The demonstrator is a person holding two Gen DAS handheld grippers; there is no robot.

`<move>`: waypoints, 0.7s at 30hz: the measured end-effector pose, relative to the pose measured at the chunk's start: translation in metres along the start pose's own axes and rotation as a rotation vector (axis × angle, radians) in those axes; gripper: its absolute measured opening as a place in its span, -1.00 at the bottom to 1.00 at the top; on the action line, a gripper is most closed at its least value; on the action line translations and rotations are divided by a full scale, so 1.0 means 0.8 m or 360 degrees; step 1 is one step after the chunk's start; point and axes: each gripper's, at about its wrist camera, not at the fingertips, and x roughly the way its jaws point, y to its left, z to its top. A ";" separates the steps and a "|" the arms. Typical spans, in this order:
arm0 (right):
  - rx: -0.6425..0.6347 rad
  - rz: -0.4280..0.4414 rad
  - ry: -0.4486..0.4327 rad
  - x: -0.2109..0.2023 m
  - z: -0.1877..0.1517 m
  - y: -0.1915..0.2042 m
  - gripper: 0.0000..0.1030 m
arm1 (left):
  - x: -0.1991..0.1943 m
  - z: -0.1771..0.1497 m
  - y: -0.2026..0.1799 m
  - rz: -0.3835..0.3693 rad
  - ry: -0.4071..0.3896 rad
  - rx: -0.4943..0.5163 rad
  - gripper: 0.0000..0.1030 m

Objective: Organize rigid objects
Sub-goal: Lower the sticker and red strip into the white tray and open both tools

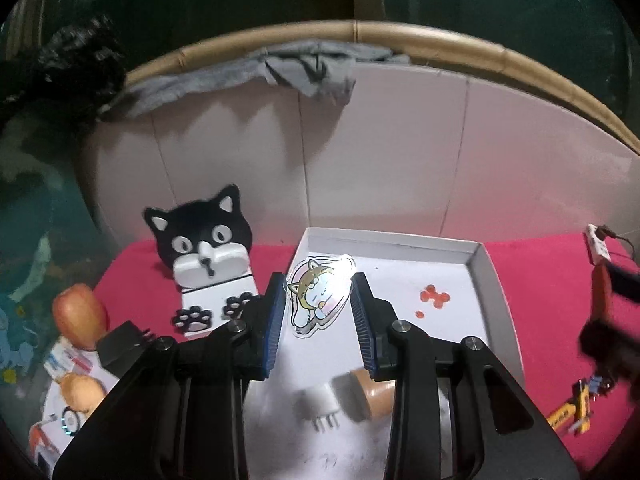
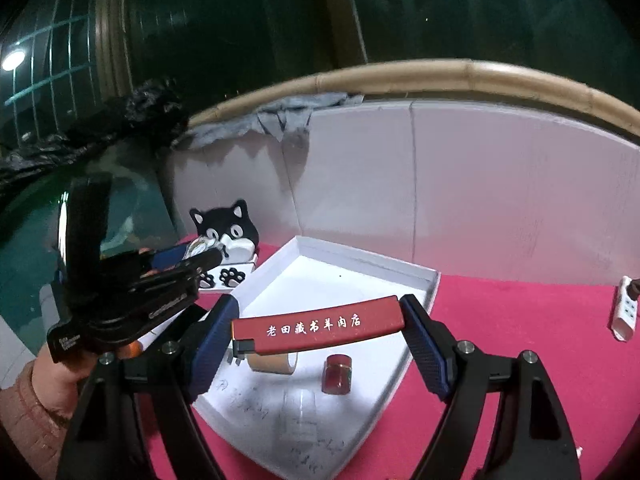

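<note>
My left gripper [image 1: 319, 304] is shut on a clear cartoon-cat acrylic charm [image 1: 318, 294] and holds it above the white shallow box [image 1: 494, 280]. In the box lie a white plug [image 1: 318, 404], a brown tape roll [image 1: 374, 394] and red beads [image 1: 434, 295]. My right gripper [image 2: 320, 326] is shut on a long red lighter with white Chinese characters [image 2: 320, 326], held over the same box [image 2: 424, 280]. Below it lie the tape roll [image 2: 272, 362], a small red jar [image 2: 337, 374] and a clear cup [image 2: 299, 408]. The left gripper [image 2: 200, 256] shows at the left of the right wrist view.
A black-and-white cat phone stand [image 1: 204, 264] stands left of the box on the red cloth [image 1: 552, 312]. An apple [image 1: 78, 314], a black charger [image 1: 120, 344] and packets lie at left. A white remote [image 2: 624, 314] and a yellow toy [image 1: 576, 408] lie at right. A white wall is behind.
</note>
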 end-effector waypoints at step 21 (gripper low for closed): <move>0.0030 -0.0063 0.0304 0.126 -0.050 -0.007 0.62 | 0.108 -0.016 -0.017 -0.0018 0.0264 -0.0027 -0.08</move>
